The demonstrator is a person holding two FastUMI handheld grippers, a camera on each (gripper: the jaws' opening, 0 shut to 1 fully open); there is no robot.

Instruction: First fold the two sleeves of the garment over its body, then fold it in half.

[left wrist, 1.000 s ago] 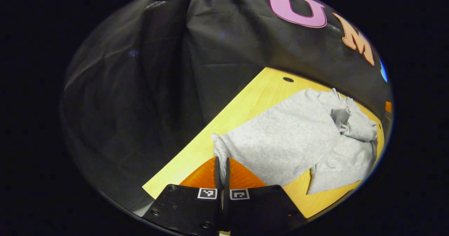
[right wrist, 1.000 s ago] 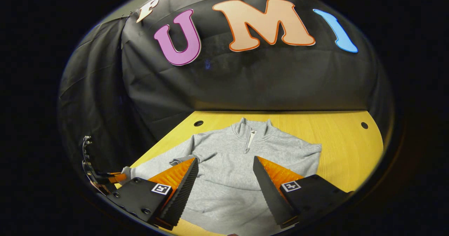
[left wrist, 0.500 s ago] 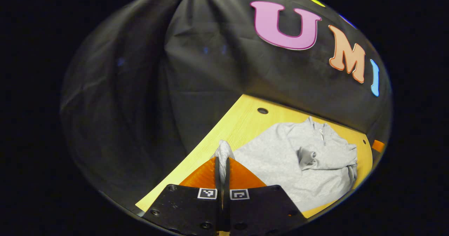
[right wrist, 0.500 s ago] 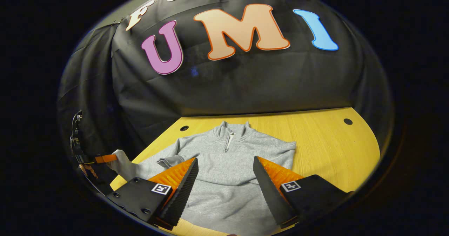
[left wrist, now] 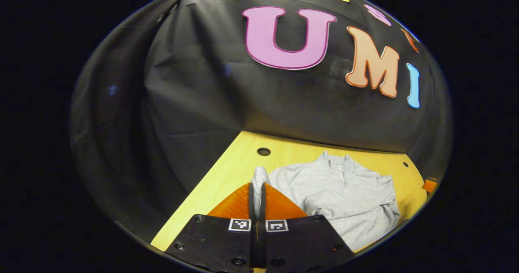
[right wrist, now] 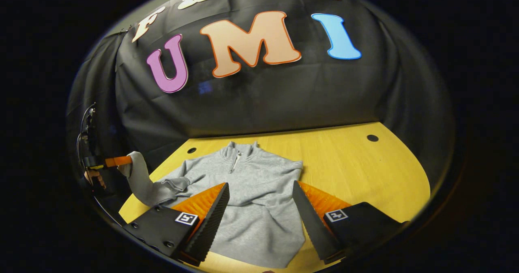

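The left claw (left wrist: 256,190) has its 2 orange fingers (left wrist: 235,203) pressed together, pinching the sleeve cuff (left wrist: 259,177) at 12 o'clock of its tips. The right claw (right wrist: 259,192) holds its fingers (right wrist: 202,204) spread wide apart, gripping nothing. A hand (right wrist: 94,177) at 9 o'clock carries the left claw.

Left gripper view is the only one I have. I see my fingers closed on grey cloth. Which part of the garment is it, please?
Observer: The left sleeve's cuff. The left gripper holds it up above the table, beside the table's edge.
Operator: And the other gripper?
Observer: The right gripper is open, over the body of the grey garment, holding nothing.
Operator: Is the other sleeve folded?
Observer: It seems already folded in; no sleeve spreads out on that side.
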